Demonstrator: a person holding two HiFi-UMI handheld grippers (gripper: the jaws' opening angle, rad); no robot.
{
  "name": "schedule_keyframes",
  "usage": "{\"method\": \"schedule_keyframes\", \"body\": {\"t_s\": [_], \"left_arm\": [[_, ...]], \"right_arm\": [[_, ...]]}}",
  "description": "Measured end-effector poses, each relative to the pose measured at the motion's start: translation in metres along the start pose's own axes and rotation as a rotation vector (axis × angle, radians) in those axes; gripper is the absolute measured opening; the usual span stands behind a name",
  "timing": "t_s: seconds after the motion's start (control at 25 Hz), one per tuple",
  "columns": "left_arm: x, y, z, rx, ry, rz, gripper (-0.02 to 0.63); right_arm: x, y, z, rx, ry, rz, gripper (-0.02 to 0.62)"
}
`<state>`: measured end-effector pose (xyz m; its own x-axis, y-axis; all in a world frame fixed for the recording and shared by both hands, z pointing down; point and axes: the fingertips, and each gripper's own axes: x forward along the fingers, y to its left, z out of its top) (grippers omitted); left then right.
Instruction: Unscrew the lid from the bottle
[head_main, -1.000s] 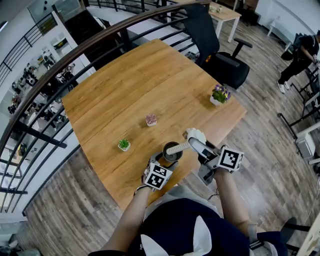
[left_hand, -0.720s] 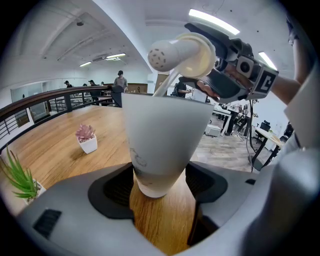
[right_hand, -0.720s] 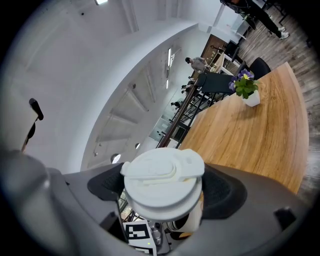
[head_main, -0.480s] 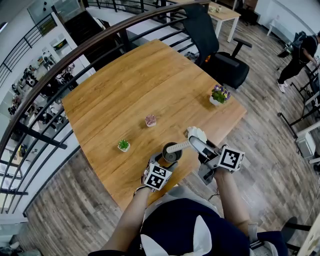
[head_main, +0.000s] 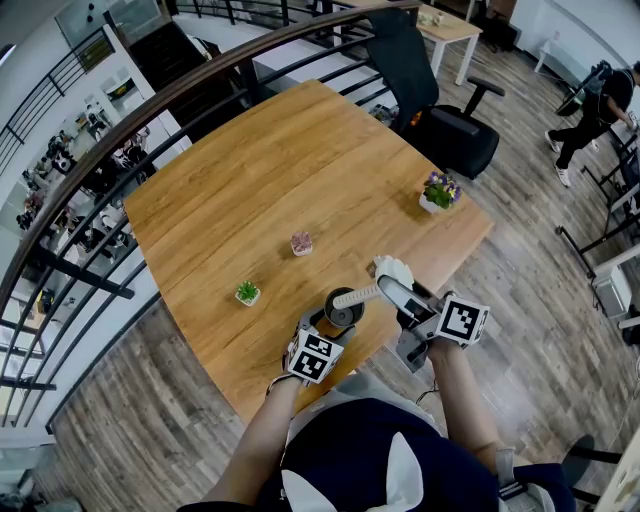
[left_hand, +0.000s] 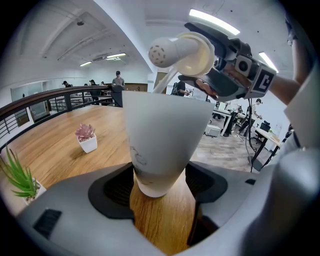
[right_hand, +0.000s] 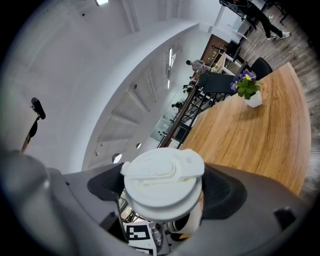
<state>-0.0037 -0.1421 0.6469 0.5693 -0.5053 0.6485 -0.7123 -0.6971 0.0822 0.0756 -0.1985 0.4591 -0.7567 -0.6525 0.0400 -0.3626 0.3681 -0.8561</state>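
The left hand-held gripper (left_hand: 160, 187) is clamped low on the bottle (left_hand: 162, 135). The right hand-held gripper (right_hand: 162, 192) is closed on the lid (right_hand: 162, 177), pads on either side of its rim.

The bottle stands on the table (head_main: 280, 170) at its near edge, right in front of the person. The lid hangs just above the mouth and to its right, tipped on its side and apart from the rim. From where I stand the thread looks done with, so what's left is carrying the lid clear.

The left grip should stay firm and low so the bottle can't tip or skate off that edge. The right hand should draw the lid up and away until its stem is past the rim, then swing it aside. The lid shouldn't drag across the mouth. There's bare wood further in to set it down on. The green plant (head_main: 248, 290) and pink plant (head_main: 302, 240) stand well out of the way.

The bottle is plain matt white with a rounded foot and a faint grey mark low on its wall. Its mouth reads dark and open from above. It seems to widen upward, though that may be the lens.

The lid is creamy white and round, with a flip tab moulded into its top. A pale stem under it ends in small holes.
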Motion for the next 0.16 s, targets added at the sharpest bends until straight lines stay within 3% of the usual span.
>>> {"method": "schedule_keyframes", "body": {"t_s": [0.16], "left_arm": [[-0.0015, -0.0009, -0.0023, -0.002, 0.003, -0.001, 0.331]], "right_arm": [[-0.0001, 0.0001, -0.0014, -0.013, 0.005, 0.0, 0.46]]}}
